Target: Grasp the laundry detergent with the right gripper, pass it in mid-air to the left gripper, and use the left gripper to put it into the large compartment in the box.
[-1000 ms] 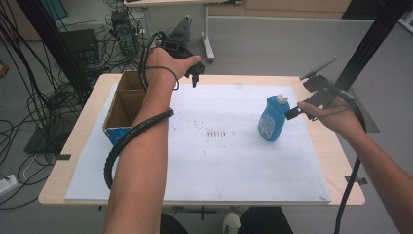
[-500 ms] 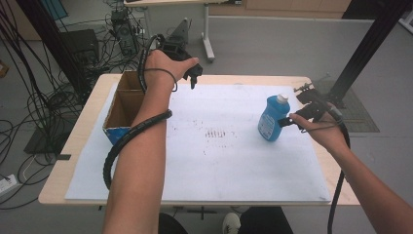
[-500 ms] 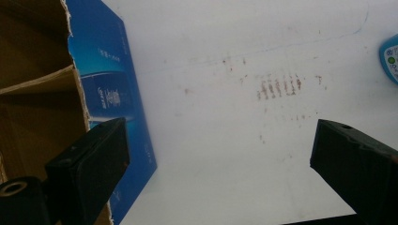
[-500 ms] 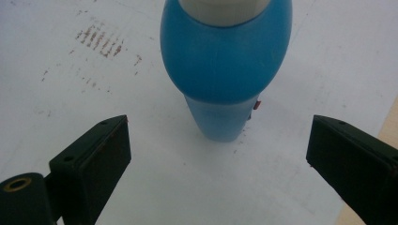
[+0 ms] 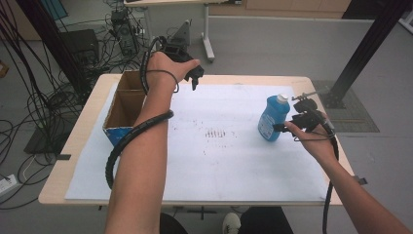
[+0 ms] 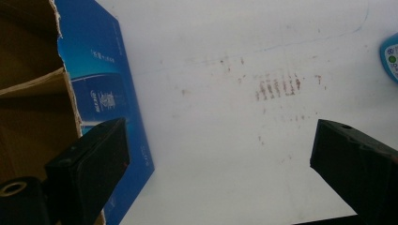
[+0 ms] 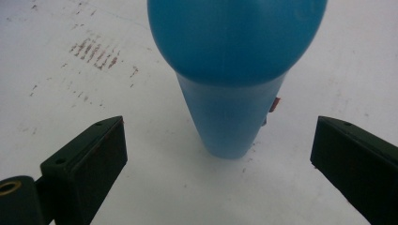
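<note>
right gripper (image 5: 282,127): released, jaws just widened, level beside blue bottle (image 5: 272,117); left gripper (image 5: 195,78): released, raised near box (image 5: 124,109)

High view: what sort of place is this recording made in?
Most likely a lab or workshop set up for recording. A wooden table covered with a white sheet stands on a grey floor, with tangled cables and electronic equipment beside it and a black metal post alongside.
</note>
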`<state>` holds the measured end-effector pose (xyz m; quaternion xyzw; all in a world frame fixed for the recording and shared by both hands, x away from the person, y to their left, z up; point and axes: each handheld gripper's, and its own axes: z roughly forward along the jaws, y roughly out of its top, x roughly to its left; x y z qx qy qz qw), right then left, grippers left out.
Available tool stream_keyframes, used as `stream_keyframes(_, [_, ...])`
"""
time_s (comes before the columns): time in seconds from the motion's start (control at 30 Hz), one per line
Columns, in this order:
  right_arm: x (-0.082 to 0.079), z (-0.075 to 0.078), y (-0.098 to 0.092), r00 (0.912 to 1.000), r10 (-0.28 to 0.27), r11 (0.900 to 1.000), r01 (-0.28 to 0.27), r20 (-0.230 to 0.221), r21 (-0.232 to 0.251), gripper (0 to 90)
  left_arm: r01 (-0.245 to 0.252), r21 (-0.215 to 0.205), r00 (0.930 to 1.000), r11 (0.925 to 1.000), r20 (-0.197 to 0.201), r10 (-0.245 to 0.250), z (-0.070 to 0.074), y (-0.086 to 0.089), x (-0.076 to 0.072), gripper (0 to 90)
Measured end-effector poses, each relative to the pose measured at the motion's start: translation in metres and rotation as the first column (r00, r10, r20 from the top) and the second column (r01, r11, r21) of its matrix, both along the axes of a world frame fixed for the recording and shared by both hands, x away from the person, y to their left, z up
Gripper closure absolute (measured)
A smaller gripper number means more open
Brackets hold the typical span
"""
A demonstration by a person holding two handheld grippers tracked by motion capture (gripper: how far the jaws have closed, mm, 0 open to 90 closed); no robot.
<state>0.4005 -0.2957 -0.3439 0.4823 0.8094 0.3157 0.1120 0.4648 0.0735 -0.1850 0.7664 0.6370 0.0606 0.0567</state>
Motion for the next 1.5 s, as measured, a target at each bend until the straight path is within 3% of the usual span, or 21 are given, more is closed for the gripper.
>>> stream_keyframes(0.1, [-0.001,-0.005,0.002,0.9995,-0.003,1.000,0.004,0.031,-0.012,3.8,-0.002,0.000,1.0000,1.0000,0.001,0.002,-0.001,0.001,0.000,5.6])
stream_keyframes(0.3, [-0.004,-0.015,0.003,0.9957,-0.034,0.999,0.033,0.086,0.016,3.6,-0.006,0.002,1.0000,1.0000,-0.003,0.006,-0.002,0.003,0.000,5.6])
stream_keyframes(0.43, [-0.004,-0.020,0.004,0.9942,-0.050,0.998,0.046,0.096,0.047,3.6,-0.008,0.000,1.0000,1.0000,-0.006,0.008,-0.004,0.003,0.001,5.6])
stream_keyframes(0.6, [-0.004,-0.028,0.008,0.9908,-0.063,0.997,0.057,0.120,0.050,3.6,-0.009,-0.001,0.9999,1.0000,-0.006,0.009,-0.005,0.003,0.001,5.6])
stream_keyframes(0.97, [-0.005,-0.039,0.014,0.9775,-0.096,0.994,0.085,0.188,0.066,2.9,-0.010,-0.001,0.9999,0.9999,-0.006,0.010,-0.007,0.004,0.002,5.6])
stream_keyframes(1.1, [-0.004,-0.045,0.018,0.9709,-0.097,0.995,0.087,0.219,0.052,2.9,-0.009,-0.002,0.9999,1.0000,-0.006,0.009,-0.007,0.004,0.003,5.6])
stream_keyframes(1.33, [0.000,-0.052,0.021,0.9630,-0.120,0.992,0.106,0.241,0.073,3.0,-0.002,0.001,1.0000,1.0000,-0.008,0.002,-0.008,0.004,0.005,5.6])
stream_keyframes(1.5, [0.000,-0.053,0.021,0.9504,-0.145,0.989,0.127,0.275,0.082,2.4,-0.007,-0.002,1.0000,1.0000,-0.005,0.007,-0.008,0.004,0.005,5.6])
